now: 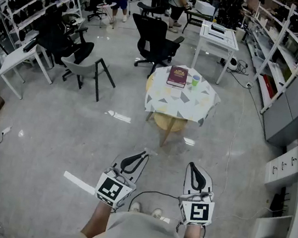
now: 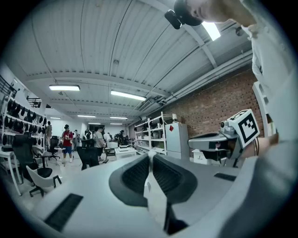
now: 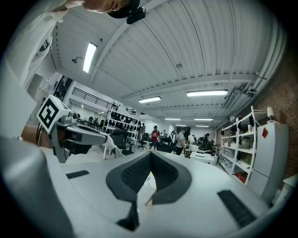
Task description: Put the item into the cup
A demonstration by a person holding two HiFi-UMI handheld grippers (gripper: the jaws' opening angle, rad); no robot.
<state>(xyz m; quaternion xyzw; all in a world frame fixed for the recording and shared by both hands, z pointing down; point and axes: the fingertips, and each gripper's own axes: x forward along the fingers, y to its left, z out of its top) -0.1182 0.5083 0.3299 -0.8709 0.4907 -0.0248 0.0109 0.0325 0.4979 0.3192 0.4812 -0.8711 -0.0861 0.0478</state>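
Observation:
A small round table [image 1: 197, 109] with a patterned cloth stands a few steps ahead in the head view. On it lie a dark red book [image 1: 177, 76] and, just right of it, a small green cup [image 1: 195, 81]. The item itself is too small to make out. My left gripper [image 1: 144, 154] and right gripper [image 1: 192, 165] are held low near the person's body, far from the table, pointing toward it. Both are shut, with nothing between the jaws. In the left gripper view the jaws [image 2: 150, 156] meet; in the right gripper view they [image 3: 151, 156] meet too.
Black office chairs [image 1: 156, 39] and a grey chair [image 1: 84, 67] stand left of and behind the table. A white desk [image 1: 219, 40] is beyond it, shelving [image 1: 282, 41] and a white cabinet [image 1: 290, 192] on the right. People stand at the far end.

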